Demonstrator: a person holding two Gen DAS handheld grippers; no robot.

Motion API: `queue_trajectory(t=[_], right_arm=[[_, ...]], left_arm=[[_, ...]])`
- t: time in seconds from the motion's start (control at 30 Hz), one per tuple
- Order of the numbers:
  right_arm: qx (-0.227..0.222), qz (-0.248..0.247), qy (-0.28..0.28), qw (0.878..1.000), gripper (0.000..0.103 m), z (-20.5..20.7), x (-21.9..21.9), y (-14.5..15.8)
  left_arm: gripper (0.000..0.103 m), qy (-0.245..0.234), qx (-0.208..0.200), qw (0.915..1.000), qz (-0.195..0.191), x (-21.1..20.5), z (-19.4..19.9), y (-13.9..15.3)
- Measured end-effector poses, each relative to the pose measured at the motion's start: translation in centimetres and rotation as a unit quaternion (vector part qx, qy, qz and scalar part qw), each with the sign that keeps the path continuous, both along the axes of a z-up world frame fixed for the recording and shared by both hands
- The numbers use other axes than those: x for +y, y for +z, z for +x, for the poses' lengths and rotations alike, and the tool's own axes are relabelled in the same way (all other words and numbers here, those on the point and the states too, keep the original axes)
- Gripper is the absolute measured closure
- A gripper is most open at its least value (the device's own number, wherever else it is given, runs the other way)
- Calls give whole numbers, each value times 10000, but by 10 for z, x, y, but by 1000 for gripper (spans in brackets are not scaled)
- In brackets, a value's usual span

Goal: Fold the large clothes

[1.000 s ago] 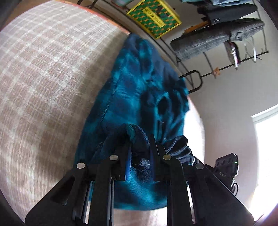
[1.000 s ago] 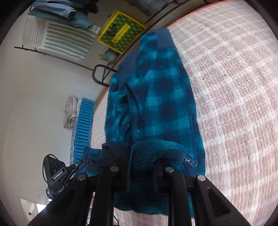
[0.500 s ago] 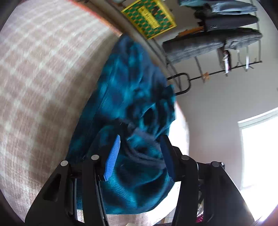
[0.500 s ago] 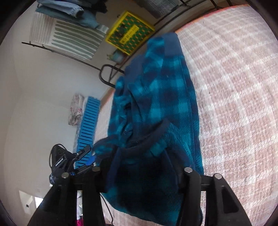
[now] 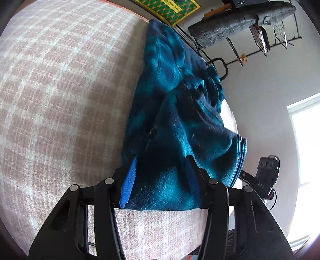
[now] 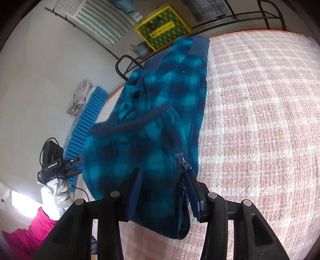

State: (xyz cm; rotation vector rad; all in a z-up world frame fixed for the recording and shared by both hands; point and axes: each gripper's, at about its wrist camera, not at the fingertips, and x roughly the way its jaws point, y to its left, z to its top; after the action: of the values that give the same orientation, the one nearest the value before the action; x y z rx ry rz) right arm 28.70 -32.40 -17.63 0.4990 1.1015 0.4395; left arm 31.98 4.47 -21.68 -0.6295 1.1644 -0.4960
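presently both sets of jaws stand apart and are closing, each straddling the near edge of the teal plaid fleece without pinching it. the left gripper and right gripper flank the folded bundle, probably to re-grip it for another fold. the fleece lies along the edge of the checked bed cover. beyond stand a clothes rack and yellow box; nothing obstructs.

Daylight, bright; window blown out white at right edge. Soft shadow on checked cover. Heavy fisheye bending, dark corners. Fleece slightly blurred.
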Motion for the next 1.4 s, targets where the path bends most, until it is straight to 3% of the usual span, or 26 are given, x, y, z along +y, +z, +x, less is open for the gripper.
queue_trajectory(t=[0.03, 0.1, 0.2, 0.37, 0.43, 0.47, 0.57, 0.63, 0.77, 0.83, 1.0, 1.2, 1.27, 1.3, 1.4], right_arm=[[19, -42, -8, 10000, 68, 0, 1, -1], [-6, -139, -12, 9999, 81, 0, 4, -1], [-127, -251, -67, 9996, 92, -2, 6, 6], [33, -666, -189, 9976, 94, 1, 6, -5], [11, -746, -233, 9969, 84, 1, 6, -1], [-92, -826, -308, 9961, 73, 0, 5, 6], [-602, -901, -339, 9935, 73, -6, 4, 36], [-959, -858, -116, 9916, 72, -8, 16, 60], [-1568, -914, 874, 9795, 47, 7, 72, 95], [-1658, -1098, 1443, 9693, 47, 22, 107, 101], [-1325, -1706, 2660, 9395, 48, 69, 182, 78], [-898, -2086, 3170, 9208, 48, 100, 214, 45], [-797, -2192, 3271, 9158, 56, 104, 219, 37], [-758, -2249, 3307, 9134, 70, 107, 221, 33], [-829, -2471, 3360, 9051, 92, 105, 224, 34]], left_arm=[[65, -73, -46, 10000, 19, -4, 0, 0], [82, -136, -77, 9997, 174, -9, 0, 0], [90, 58, -155, 9997, 166, -6, -3, 7], [88, 231, -99, 9980, 578, -5, -4, -1], [79, 256, -160, 9966, 768, -7, -4, 5], [73, 293, -209, 9955, 877, -8, -4, 9], [73, 521, -557, 9933, 863, -3, -9, 34], [72, 444, -797, 9929, 765, -6, -12, 49], [73, 309, -947, 9926, 698, -18, -22, 58], [73, 256, -879, 9938, 634, -20, -28, 55], [73, 196, -643, 9955, 668, -20, -35, 38], [73, 40, -584, 9958, 711, -25, -39, 32], [73, 47, -608, 9950, 795, -26, -39, 31], [73, 34, -584, 9951, 796, -26, -38, 30], [73, 48, -561, 9951, 813, -25, -37, 26]])
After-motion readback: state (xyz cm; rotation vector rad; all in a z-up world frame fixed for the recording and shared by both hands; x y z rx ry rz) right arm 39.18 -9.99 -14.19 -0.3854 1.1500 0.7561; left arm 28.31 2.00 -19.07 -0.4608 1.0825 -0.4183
